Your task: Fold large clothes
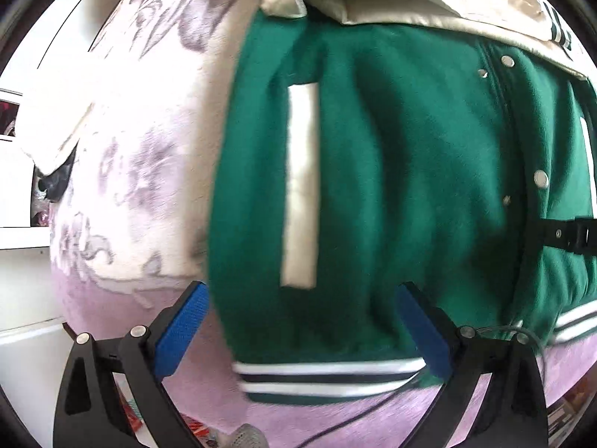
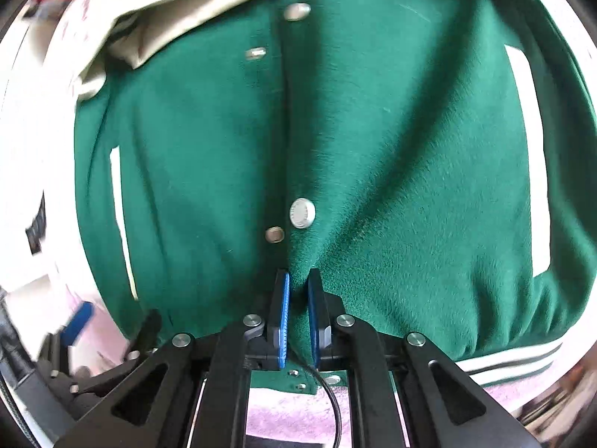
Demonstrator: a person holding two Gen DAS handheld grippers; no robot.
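Note:
A green varsity jacket (image 1: 391, 171) with cream sleeves, white pocket strips, metal snaps and a striped hem lies on a pink floral blanket (image 1: 149, 149). My left gripper (image 1: 302, 295) is open, its blue fingers (image 1: 183, 328) on either side of the jacket's lower left panel, just above the hem. In the right wrist view the jacket (image 2: 391, 168) fills the frame. My right gripper (image 2: 298, 280) is shut on a pinch of green cloth at the front placket, below the snaps. The right gripper's tip also shows at the right edge of the left wrist view (image 1: 574, 235).
The cream sleeves (image 1: 373, 3) lie folded across the jacket's upper part. White furniture (image 1: 22, 194) stands left of the blanket. Small clutter lies on the floor past the blanket's near edge (image 1: 201, 429).

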